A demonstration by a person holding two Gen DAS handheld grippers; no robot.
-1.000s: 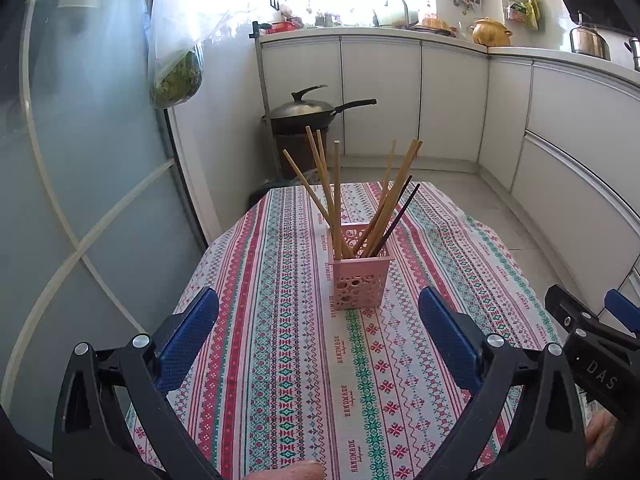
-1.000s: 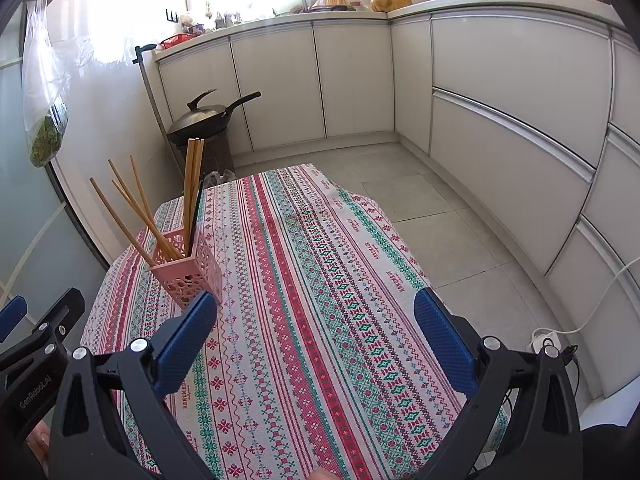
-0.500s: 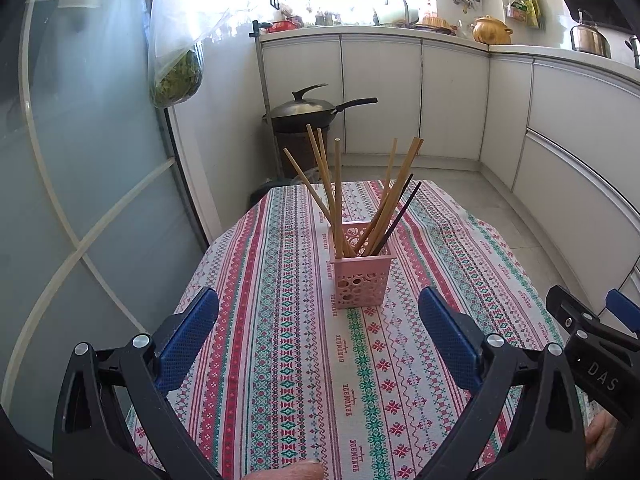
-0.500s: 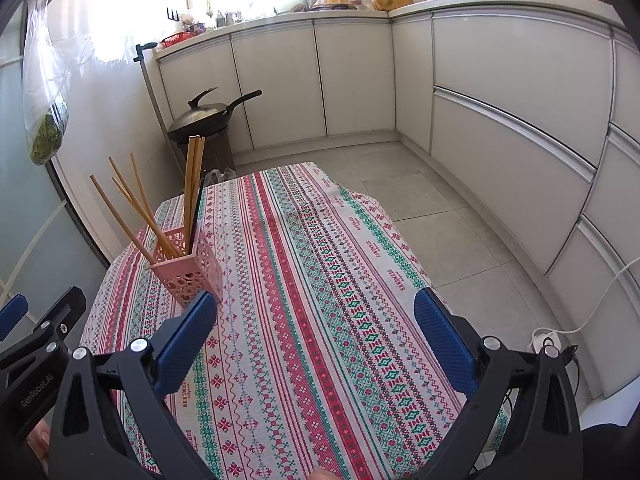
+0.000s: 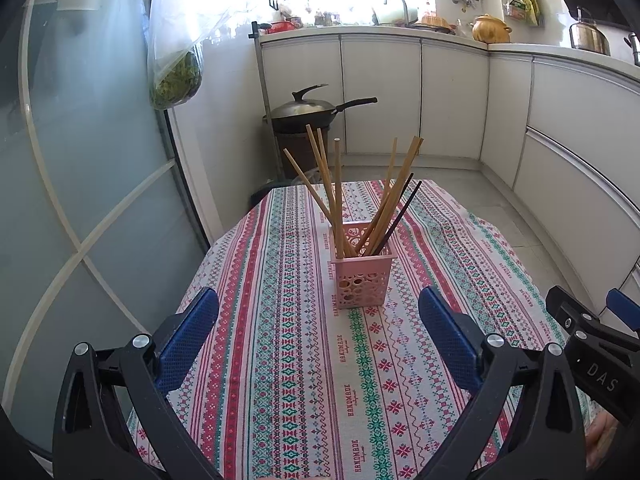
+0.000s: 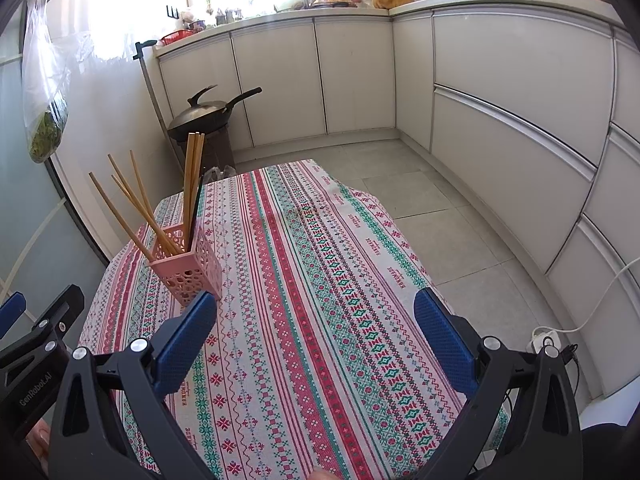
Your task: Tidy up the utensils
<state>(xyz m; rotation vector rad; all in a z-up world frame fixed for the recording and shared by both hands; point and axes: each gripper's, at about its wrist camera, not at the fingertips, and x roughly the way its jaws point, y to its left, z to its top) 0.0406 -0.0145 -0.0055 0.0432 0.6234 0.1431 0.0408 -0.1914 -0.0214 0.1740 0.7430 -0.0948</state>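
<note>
A pink perforated plastic utensil holder stands upright at the centre of the left wrist view, on a worktop covered by a red, green and white patterned tablecloth. A bundle of light wooden chopsticks fans out of the holder toward the upper middle of the frame, with a pair of dark chopsticks leaning to the right among them. The left tool sits low in the frame with its blue-padded fingers spread wide apart and gripping nothing, the holder standing beyond the gap. In the right wrist view the same holder appears at middle left, just above the left blue pad. The right tool is likewise spread wide and empty, over bare tablecloth. A lidded dark wok sits on a stand on the floor behind the worktop.
</note>
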